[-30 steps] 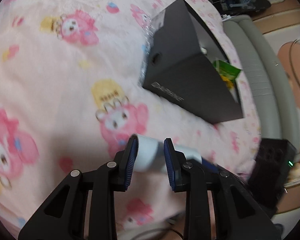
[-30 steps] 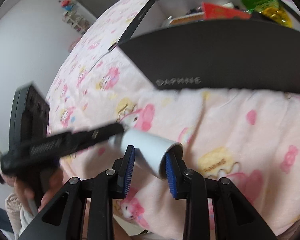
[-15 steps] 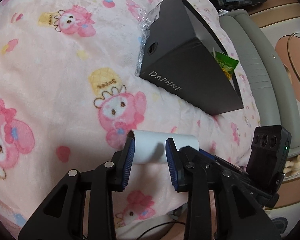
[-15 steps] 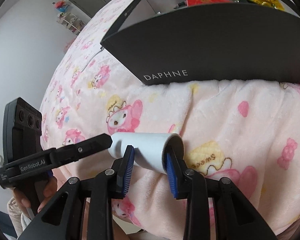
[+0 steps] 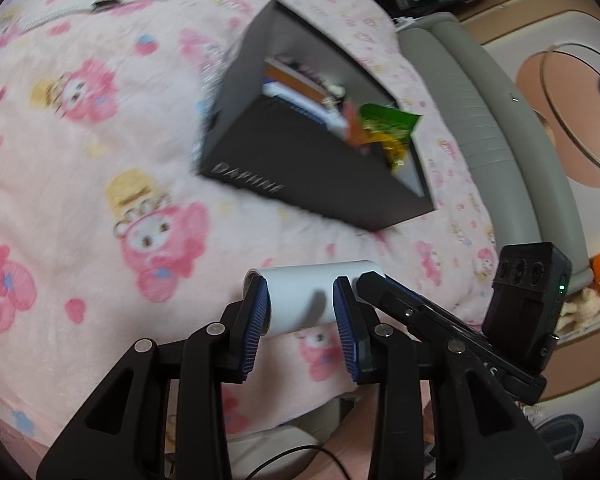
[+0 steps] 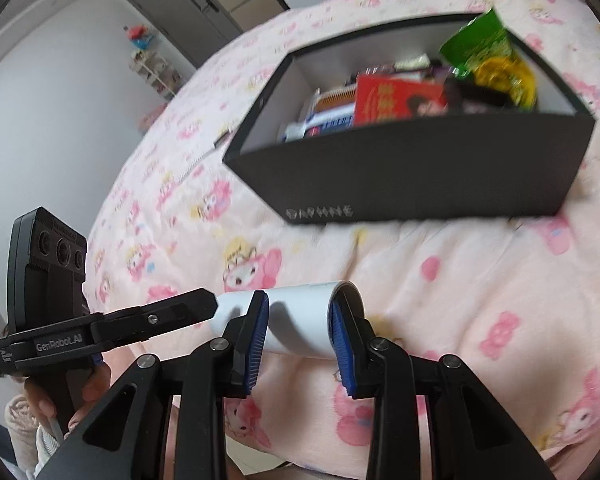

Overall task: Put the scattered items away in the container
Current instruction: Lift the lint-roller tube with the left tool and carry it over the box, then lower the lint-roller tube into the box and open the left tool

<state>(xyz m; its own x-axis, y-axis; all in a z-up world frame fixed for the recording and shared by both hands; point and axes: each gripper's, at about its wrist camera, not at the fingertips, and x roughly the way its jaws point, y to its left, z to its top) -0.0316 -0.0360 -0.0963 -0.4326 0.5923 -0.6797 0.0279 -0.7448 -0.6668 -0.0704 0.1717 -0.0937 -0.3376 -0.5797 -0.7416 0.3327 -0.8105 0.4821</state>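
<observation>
Pink blanket (image 6: pixel 480 280); white roll (image 6: pixel 300 316) between fingers (image 6: pixel 258 336).

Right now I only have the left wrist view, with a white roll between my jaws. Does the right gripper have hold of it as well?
Observer: Yes. In the right wrist view the right gripper has its jaws pressed on either side of the white roll.
Operator: Which end is it holding?
Observer: The hollow, open end; one blue pad sits right at that rim.
Operator: What is in the box besides the green packet?
Observer: A red packet stands just behind the near wall of the black box.
</observation>
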